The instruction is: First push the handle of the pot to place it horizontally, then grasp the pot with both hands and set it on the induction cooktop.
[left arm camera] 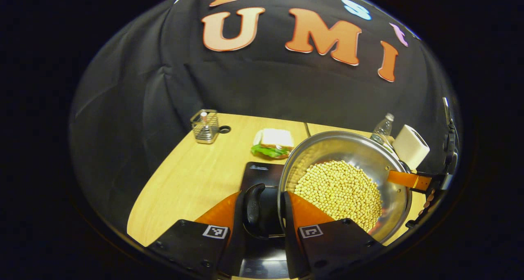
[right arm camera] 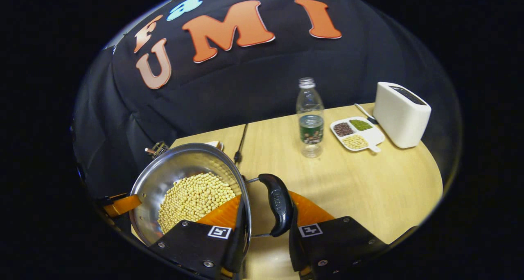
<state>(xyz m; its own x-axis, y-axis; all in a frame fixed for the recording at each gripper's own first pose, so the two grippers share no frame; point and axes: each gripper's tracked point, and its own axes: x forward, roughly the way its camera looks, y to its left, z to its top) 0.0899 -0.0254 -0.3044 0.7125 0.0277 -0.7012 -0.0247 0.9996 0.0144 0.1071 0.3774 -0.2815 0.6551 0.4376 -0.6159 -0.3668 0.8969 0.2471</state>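
A steel pot (left arm camera: 339, 149) full of soybeans (left arm camera: 339, 190) is held between both grippers by its two black side handles. In the left gripper view my left gripper (left arm camera: 264, 200) is shut on one handle (left arm camera: 253, 208), one finger outside it and the other inside the rim. The black induction cooktop (left arm camera: 260, 171) lies just beneath that handle; I cannot tell whether the pot touches it. In the right gripper view my right gripper (right arm camera: 266, 204) is shut on the opposite handle (right arm camera: 278, 204) of the pot (right arm camera: 180, 165) in the same way. Across the pot, an orange finger (right arm camera: 123, 205) of the left gripper shows.
A sandwich (left arm camera: 273, 144) and a wire basket (left arm camera: 204, 126) sit behind the cooktop. To the pot's right stand a water bottle (right arm camera: 310, 118), a divided dish of beans (right arm camera: 356, 133) and a white toaster (right arm camera: 401, 113). A dark cable (right arm camera: 241, 143) runs to the back edge.
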